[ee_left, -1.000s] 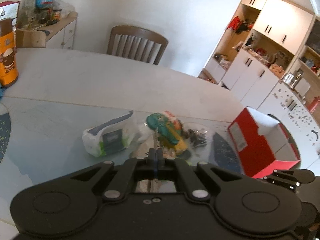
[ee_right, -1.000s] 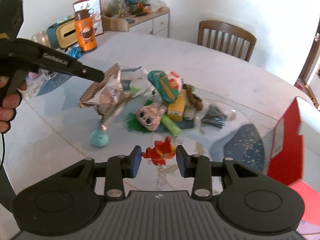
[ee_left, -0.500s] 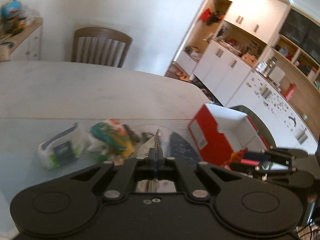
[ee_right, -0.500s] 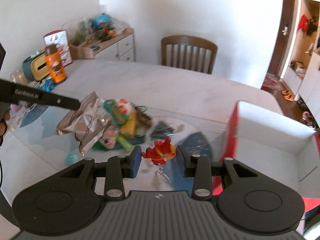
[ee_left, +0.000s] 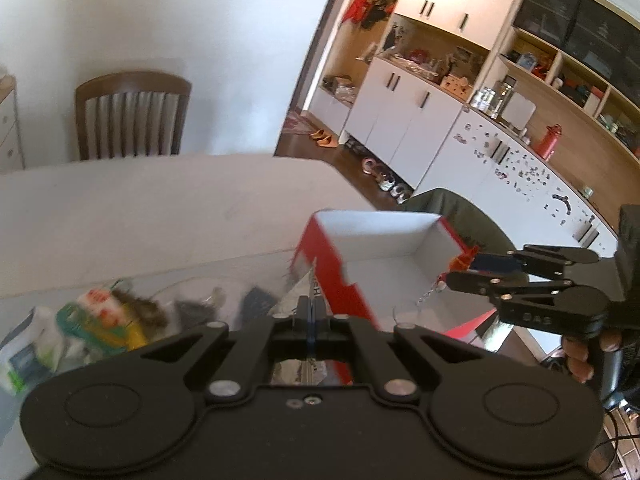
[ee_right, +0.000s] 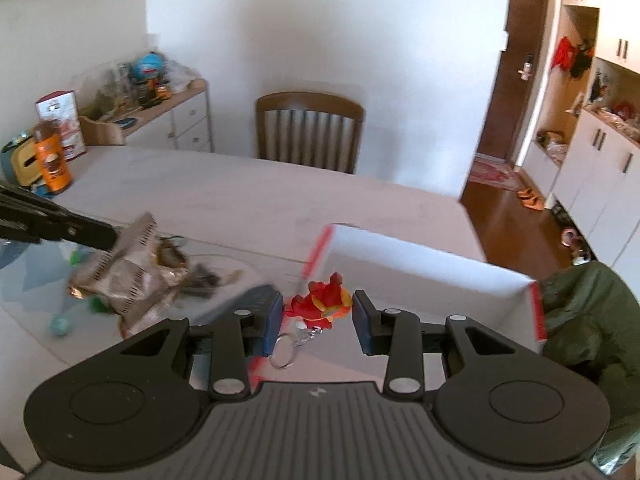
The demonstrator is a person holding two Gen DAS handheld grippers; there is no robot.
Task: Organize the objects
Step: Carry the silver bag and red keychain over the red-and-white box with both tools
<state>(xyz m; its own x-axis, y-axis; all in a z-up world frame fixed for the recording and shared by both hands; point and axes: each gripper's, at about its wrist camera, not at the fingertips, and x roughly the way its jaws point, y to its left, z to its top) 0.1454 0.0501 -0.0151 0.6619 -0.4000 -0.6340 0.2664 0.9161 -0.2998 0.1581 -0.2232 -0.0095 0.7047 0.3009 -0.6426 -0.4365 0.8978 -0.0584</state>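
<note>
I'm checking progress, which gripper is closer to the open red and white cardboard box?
Right. The right gripper hangs over the red and white cardboard box holding a red keychain toy; the left gripper is just short, gripping a silver foil packet.

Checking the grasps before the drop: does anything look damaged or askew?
The foil packet in the left gripper is crumpled and hangs tilted, pinched only at its top edge. The red keychain toy sits between the right gripper pads, ring dangling.

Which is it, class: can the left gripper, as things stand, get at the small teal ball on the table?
Probably not: the left gripper is shut on a crumpled foil packet, so it has no free grip. The teal ball itself lies uncovered.
</note>
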